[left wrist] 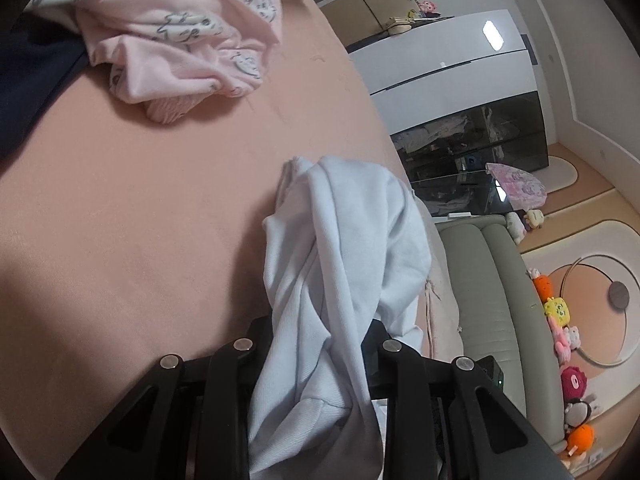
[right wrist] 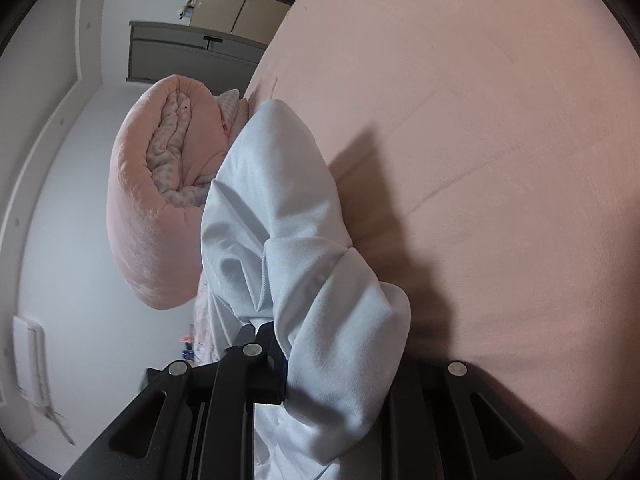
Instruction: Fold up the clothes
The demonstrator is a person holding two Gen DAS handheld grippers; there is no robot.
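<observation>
A pale blue garment [left wrist: 340, 240] hangs bunched over the pink bed sheet [left wrist: 140, 220]. In the left wrist view my left gripper [left wrist: 320, 332] is shut on a thick fold of it, and the cloth covers both fingertips. In the right wrist view the same garment [right wrist: 276, 200] drapes forward from my right gripper [right wrist: 320, 344], which is shut on another bunched part. Only the left finger [right wrist: 260, 340] of that gripper shows, the other is under cloth. The garment casts a shadow on the sheet [right wrist: 500, 160].
A crumpled pink printed garment [left wrist: 168, 40] and a dark navy cloth [left wrist: 32, 80] lie at the far left of the bed. A rolled pink duvet [right wrist: 160, 200] sits at the bed's end. A grey-green padded edge [left wrist: 492, 280] and plush toys [left wrist: 560, 312] line the side.
</observation>
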